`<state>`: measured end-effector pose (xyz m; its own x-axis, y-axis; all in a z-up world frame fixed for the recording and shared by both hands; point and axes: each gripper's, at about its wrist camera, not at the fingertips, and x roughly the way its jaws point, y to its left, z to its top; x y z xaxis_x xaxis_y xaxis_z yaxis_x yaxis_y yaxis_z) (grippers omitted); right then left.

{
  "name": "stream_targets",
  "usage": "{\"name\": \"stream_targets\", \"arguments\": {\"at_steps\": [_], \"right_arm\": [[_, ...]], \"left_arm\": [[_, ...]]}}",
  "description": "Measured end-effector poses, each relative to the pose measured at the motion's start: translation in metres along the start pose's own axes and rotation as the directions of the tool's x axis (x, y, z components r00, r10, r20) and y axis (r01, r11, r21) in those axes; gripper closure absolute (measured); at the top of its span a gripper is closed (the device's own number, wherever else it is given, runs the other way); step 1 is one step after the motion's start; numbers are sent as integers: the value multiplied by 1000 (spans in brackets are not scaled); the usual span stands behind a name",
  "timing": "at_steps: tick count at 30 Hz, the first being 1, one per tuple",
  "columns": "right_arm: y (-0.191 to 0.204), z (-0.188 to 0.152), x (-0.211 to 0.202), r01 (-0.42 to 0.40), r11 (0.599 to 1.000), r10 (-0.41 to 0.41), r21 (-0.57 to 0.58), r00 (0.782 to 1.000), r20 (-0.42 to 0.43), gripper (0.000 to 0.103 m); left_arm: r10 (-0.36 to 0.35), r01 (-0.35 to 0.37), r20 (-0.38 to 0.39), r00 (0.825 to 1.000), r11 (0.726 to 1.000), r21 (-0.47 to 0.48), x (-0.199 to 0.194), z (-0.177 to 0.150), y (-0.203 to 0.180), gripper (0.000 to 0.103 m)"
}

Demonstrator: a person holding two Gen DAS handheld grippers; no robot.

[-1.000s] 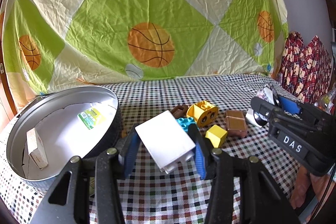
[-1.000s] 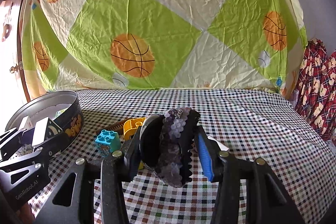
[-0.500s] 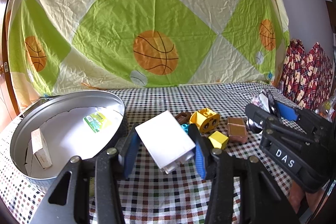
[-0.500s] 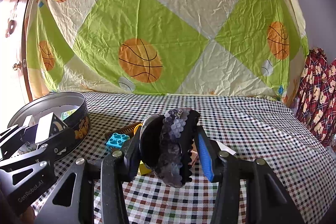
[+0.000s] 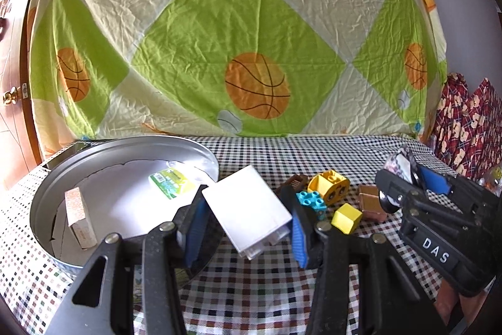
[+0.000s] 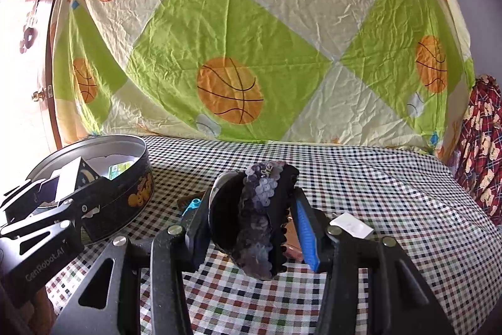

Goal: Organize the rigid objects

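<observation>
On the checked cloth: I count a loose cluster of pieces not yet put away, namely a yellow round brick [image 5: 329, 186], a small blue brick [image 5: 310, 200], a yellow cube [image 5: 346, 218] and a brown block [image 5: 370, 202].
Round tin [image 5: 47, 190]: it sits at my left and holds a small carton [image 5: 79, 217] standing near its wall and a green-labelled packet [image 5: 169, 180] lying on the white liner.
Left gripper [image 5: 246, 217]: its pads pinch a white box [image 5: 248, 209], tilted, carried just beside the tin's near rim, not yet over it.
Right gripper [image 6: 254, 222]: it is clamped on a dark sequined clip [image 6: 255, 218], held above the cloth, well apart from the tin.
Progress: I judge it early; two items are in, two are in my grips, at least four lie loose.
White card [image 6: 351, 223]: it lies past my right fingers; I cannot tell what it is.
Hidden: the right gripper and clip cover most of the cluster in the right view.
Unclear: the clip's far side and the tin's near floor are cut off.
</observation>
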<state>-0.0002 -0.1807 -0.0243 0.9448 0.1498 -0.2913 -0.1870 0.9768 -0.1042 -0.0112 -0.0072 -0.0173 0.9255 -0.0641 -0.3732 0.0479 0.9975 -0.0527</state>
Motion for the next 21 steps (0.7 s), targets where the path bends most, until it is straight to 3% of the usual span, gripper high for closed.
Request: {"name": "stream_targets", "arguments": {"at_steps": [21], "right_arm": [[22,-1,4,-61,998,61,-34,998,-8,53]], "left_arm": [[34,-33,20,999,999,-18,-9,-2,21,57]]}}
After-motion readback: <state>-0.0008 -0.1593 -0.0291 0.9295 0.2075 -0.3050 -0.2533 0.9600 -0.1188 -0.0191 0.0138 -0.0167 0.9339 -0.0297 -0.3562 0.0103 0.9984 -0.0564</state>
